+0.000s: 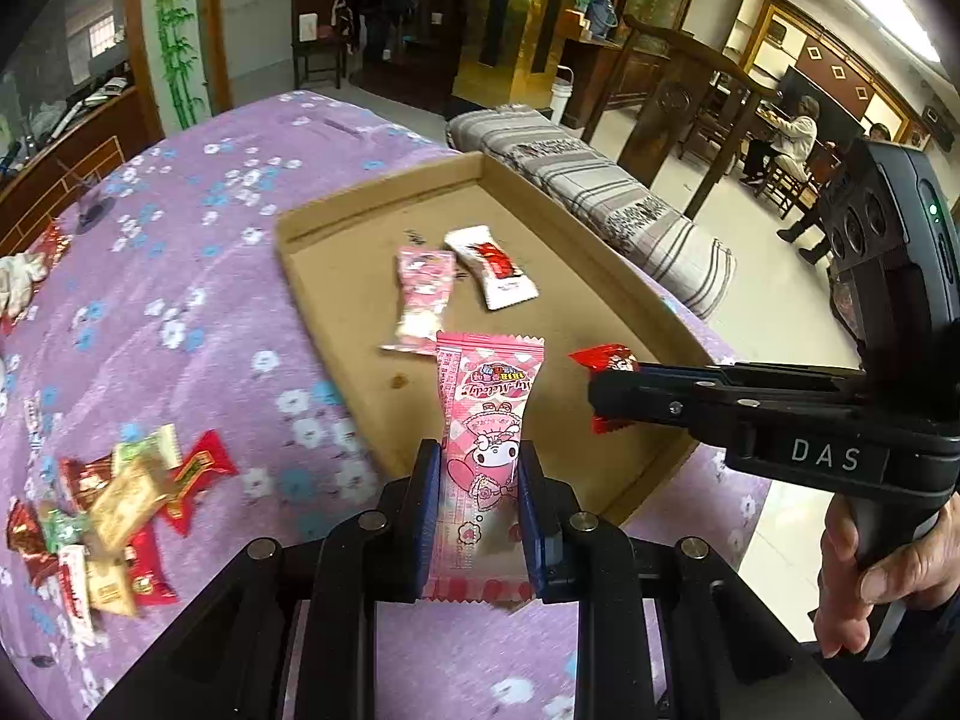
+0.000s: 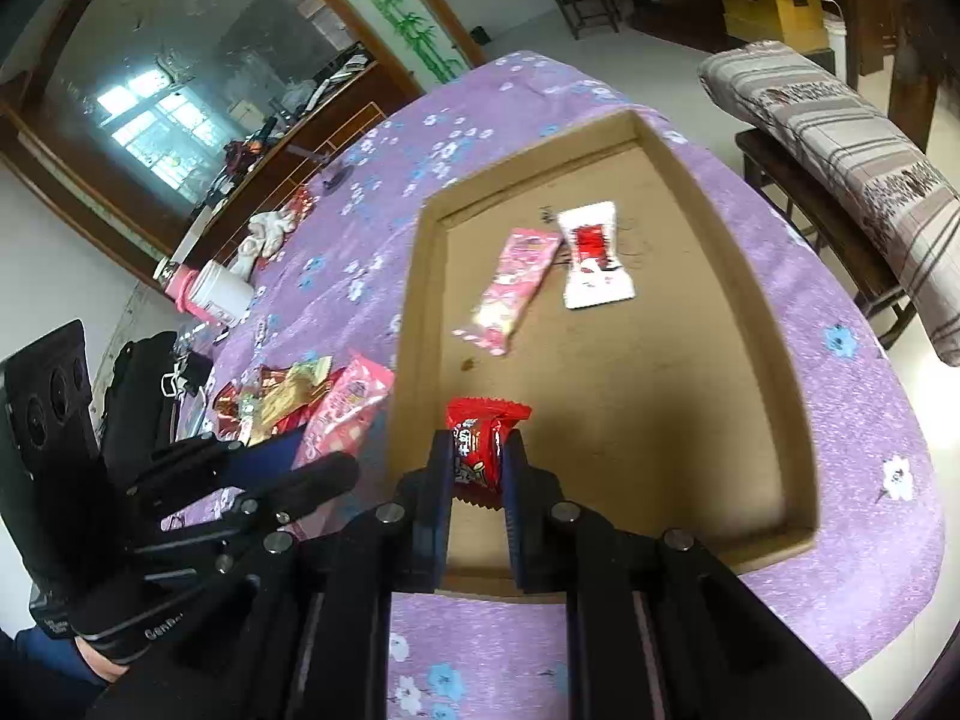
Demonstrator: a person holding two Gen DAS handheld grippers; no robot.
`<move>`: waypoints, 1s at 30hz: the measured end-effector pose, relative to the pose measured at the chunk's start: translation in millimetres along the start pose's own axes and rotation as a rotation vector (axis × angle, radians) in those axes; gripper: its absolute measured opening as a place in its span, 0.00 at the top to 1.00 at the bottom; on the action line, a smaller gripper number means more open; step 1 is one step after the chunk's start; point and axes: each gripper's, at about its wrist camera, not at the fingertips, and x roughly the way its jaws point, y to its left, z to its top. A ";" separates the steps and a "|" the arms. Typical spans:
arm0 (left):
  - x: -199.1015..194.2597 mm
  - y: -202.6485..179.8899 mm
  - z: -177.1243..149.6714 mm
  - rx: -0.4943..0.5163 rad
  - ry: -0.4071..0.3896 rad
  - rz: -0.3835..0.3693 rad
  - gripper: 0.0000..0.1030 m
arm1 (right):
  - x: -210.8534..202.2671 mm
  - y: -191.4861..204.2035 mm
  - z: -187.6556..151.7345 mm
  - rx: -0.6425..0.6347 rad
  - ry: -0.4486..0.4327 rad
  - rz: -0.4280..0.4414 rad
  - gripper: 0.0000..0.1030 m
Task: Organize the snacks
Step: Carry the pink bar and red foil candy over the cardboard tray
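My left gripper (image 1: 478, 465) is shut on a long pink cartoon snack packet (image 1: 486, 420), held just over the near rim of a shallow cardboard tray (image 1: 300, 228). My right gripper (image 2: 477, 450) is shut on a small red candy (image 2: 480, 429) above the tray's (image 2: 414, 300) near end. Each gripper shows in the other view: the right gripper (image 1: 600, 387) with its red candy (image 1: 603, 359), and the left gripper (image 2: 324, 450) with the pink packet (image 2: 354, 402). Inside the tray lie a second pink packet (image 2: 516, 288) and a white-and-red packet (image 2: 594, 258).
A pile of loose wrapped snacks (image 1: 120, 498) lies on the purple flowered tablecloth (image 1: 198, 312) left of the tray. A white bottle with a pink cap (image 2: 216, 294) lies further left. A bench with a striped cushion (image 2: 840, 138) stands beyond the table's right edge.
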 end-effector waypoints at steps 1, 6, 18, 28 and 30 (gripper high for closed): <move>2.3 -2.6 0.4 0.001 0.003 -0.001 0.77 | 0.0 -2.2 0.7 0.003 0.000 -0.005 0.86; 16.2 -15.4 3.7 0.003 0.020 -0.011 0.77 | -2.4 -16.4 4.5 0.014 0.005 -0.016 0.86; 45.5 -21.3 15.1 -0.044 0.031 -0.016 0.77 | -3.2 -39.7 21.7 -0.003 0.019 -0.040 0.86; 66.0 -14.4 22.9 -0.089 0.039 0.015 0.77 | 14.3 -43.5 39.2 -0.057 0.056 -0.045 0.86; 70.7 -10.7 24.0 -0.100 0.049 0.021 0.77 | 21.8 -42.2 43.1 -0.067 0.067 -0.048 0.86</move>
